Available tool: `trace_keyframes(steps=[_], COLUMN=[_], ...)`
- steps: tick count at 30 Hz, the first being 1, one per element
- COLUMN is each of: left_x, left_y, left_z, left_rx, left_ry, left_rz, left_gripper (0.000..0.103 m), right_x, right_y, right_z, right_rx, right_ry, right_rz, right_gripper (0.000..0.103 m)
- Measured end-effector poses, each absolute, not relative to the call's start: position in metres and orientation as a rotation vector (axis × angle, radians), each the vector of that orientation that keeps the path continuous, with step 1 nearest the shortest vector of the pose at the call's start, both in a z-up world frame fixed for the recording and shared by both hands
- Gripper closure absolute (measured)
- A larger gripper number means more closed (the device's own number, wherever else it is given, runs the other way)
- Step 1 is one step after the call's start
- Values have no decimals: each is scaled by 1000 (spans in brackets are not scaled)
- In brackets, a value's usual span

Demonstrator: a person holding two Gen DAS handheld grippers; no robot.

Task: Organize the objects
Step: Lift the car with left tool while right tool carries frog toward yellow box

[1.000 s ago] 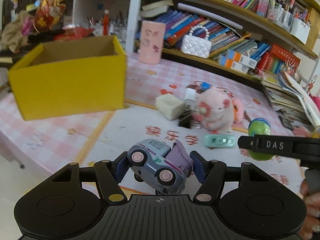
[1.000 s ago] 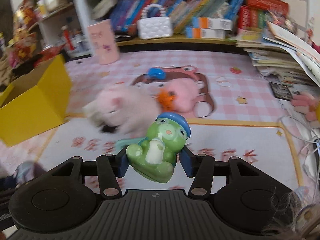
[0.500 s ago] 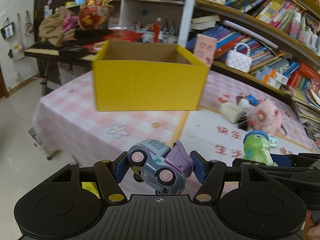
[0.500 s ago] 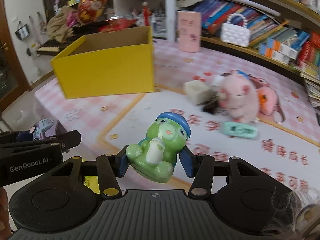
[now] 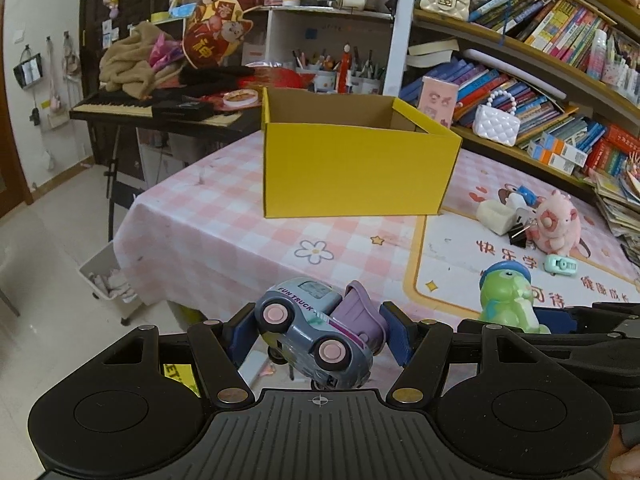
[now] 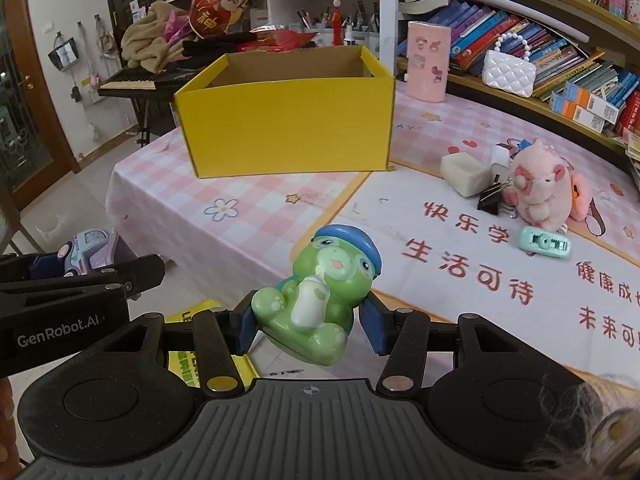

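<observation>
Between left tool (image 5: 316,334) pads: toy truck (image 5: 312,332).

Behind the keyboard (image 5: 132,106): a heaped beige blanket (image 5: 132,62) and a red paper decoration (image 5: 218,20). To its right: pen cups (image 5: 344,74), then shelves of books (image 5: 520,92) with a white purse (image 5: 496,124).

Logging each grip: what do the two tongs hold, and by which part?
Left tongs: toy truck, clamped end to end, tilted. Right tongs: green frog figure, gripped across its lower body.
</observation>
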State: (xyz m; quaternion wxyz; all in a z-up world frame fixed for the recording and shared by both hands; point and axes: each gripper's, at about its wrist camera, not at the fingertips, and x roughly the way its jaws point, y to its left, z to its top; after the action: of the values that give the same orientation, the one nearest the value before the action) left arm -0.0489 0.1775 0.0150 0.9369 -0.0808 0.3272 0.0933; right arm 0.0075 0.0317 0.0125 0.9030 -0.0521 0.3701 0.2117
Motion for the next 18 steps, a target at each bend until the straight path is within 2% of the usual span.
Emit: trace_keyframes(steps=[18], left_x=[-46], left_y=[197], left_z=[27], left_rx=[-176], left_ry=[621], left_rz=[135], left_gripper=[37], right_x=[0], right_y=[50], right_z=[26], right_rx=[-113], right_ry=[734], right_rz=[424], right_gripper=[53])
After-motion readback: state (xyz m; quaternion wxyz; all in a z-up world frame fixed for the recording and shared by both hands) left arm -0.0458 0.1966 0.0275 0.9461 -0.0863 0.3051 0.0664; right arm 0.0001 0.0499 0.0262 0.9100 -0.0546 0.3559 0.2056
